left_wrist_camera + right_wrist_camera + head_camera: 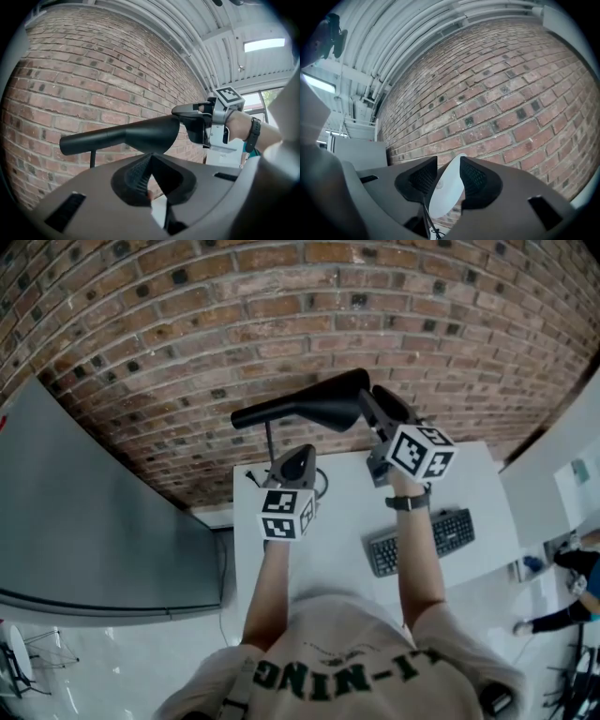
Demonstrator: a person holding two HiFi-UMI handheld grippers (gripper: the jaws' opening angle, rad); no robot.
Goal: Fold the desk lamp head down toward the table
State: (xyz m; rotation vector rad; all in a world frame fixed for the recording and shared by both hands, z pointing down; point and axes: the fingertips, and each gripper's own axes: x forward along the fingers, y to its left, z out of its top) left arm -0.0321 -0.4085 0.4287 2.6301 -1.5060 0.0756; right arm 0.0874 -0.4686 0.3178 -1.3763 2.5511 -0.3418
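The black desk lamp head (pixel 309 404) lies about level high above the white table (pixel 347 521), on a thin stem (pixel 270 442). It is a cone, narrow at the left and wide at the right (pixel 136 136). My right gripper (pixel 375 404) is at that wide end, its jaws open above and below the rim (pixel 185 123). In the right gripper view the lamp's white oval face (pixel 447 187) sits between the open pads of the right gripper (pixel 449 173). My left gripper (pixel 298 457) is lower, just right of the stem, with its tips together on nothing (pixel 150 161).
A brick wall (pixel 281 315) stands close behind the lamp. A keyboard (pixel 422 540) lies on the table's right part, and a cable (pixel 322 484) loops by the lamp's foot. A grey panel (pixel 84 521) stands left of the table.
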